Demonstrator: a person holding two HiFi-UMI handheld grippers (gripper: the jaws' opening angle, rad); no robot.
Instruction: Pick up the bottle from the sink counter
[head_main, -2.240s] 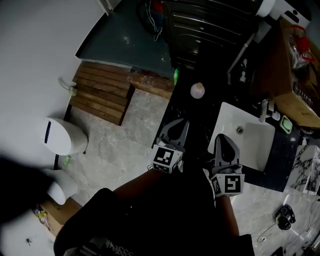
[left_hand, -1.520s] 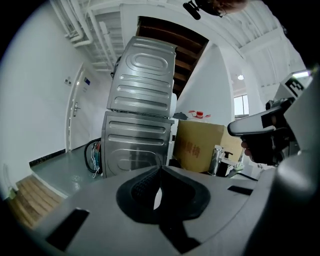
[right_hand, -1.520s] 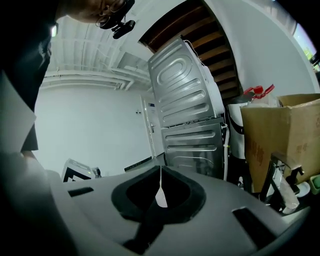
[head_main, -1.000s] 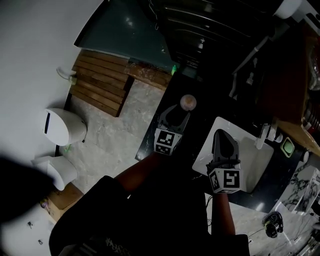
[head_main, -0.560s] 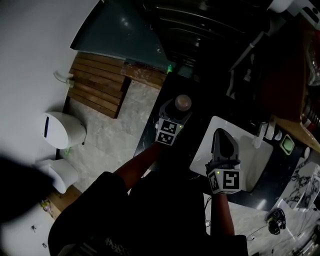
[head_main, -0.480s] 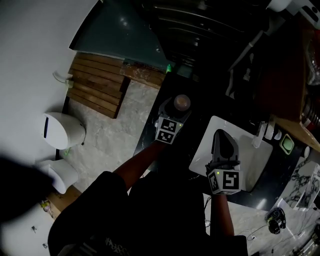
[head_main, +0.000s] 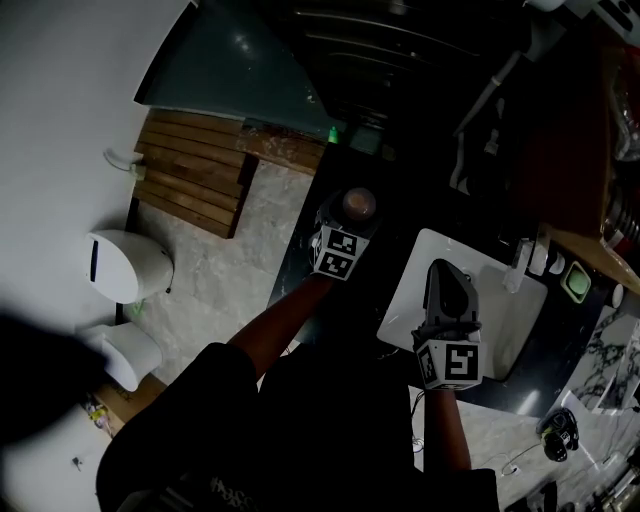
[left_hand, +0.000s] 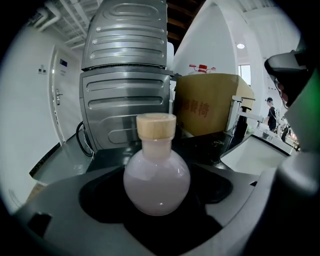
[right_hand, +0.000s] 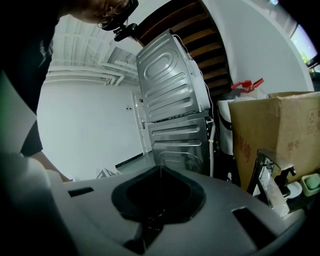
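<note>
The bottle (left_hand: 156, 172) stands upright on the dark worktop (head_main: 395, 255). It has a round belly of clear glass, a short neck and a flat stopper that looks like light wood. The belly is filled with a pale pink liquid, almost up to the neck.

The left hand-held gripper (head_main: 342, 212) has its jaws on either side of the bottle. The jaws have just been opening and now stand wide. There is a dark gap on each side of the belly, so the pads do not press on the glass. The right hand-held gripper (head_main: 444, 270) has its jaws closed together with nothing in them. It hangs over the left rim of the white sink (head_main: 510, 310).

In the head view the bottle is near the left edge of the worktop. Past that edge is the grey stone floor (head_main: 230, 270), with a board of wooden slats (head_main: 195, 190) lying on it. The sink is a smooth white box shape set into the worktop, to the right of the bottle and apart from it.

Behind the bottle the worktop runs flat and shiny to two silver metal machines (left_hand: 125, 75), one stacked on the other, with raised ribs on their fronts. A brown cardboard box (left_hand: 210, 102) sits beside them.
</note>
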